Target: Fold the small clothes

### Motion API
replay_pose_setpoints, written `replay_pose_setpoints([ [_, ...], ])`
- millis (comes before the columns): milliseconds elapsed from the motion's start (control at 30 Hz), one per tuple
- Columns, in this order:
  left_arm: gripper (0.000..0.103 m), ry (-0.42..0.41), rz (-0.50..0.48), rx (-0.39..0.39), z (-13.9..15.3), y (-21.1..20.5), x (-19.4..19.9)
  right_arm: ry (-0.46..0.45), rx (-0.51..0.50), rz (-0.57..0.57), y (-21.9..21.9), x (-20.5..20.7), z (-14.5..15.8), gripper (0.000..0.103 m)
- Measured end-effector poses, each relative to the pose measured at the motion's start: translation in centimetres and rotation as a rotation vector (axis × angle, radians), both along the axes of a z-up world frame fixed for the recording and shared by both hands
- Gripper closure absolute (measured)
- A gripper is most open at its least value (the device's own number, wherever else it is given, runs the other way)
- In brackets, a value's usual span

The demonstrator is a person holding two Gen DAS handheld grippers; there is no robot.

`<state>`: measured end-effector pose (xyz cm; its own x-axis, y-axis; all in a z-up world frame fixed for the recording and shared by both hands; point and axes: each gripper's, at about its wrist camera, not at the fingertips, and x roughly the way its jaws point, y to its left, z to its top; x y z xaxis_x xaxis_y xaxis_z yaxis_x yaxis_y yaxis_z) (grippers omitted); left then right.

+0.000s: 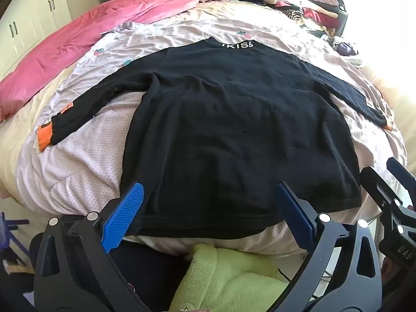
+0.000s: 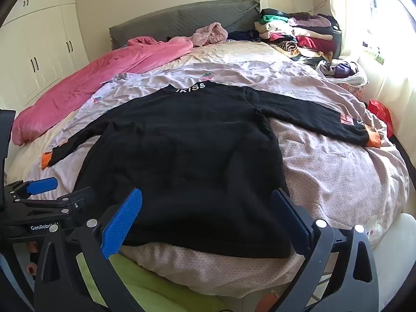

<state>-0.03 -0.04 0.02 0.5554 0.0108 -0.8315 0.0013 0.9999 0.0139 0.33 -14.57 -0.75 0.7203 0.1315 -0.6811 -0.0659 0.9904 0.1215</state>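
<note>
In the left wrist view, the black top [image 1: 234, 119] lies flat on the bed [image 1: 85, 156], sleeves out, not folded yet, and the left gripper [image 1: 208, 210] is wide open, holding nothing. In the right wrist view, the right gripper [image 2: 205, 215] is wide open and empty too, so all the folding is left.

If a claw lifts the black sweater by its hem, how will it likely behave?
The black sweater will probably drape limply, since it follows the bedding's bumps. The spread sleeves likely trail behind. Its knit-looking surface should grip the ribbed blue pads rather than slip.

A pink blanket [image 2: 78, 83] and piled clothes [image 2: 293, 36] lie by the grey headboard [image 2: 182, 20].
</note>
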Motion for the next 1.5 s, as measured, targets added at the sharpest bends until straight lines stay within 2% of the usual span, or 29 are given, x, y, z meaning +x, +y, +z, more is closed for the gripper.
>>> replay_pose_setpoints([
  [1500, 0.009, -0.013, 0.011, -0.004, 0.3, 0.8, 0.0, -0.027, -0.045, 0.024, 1.3, 0.1, 0.5, 0.004],
])
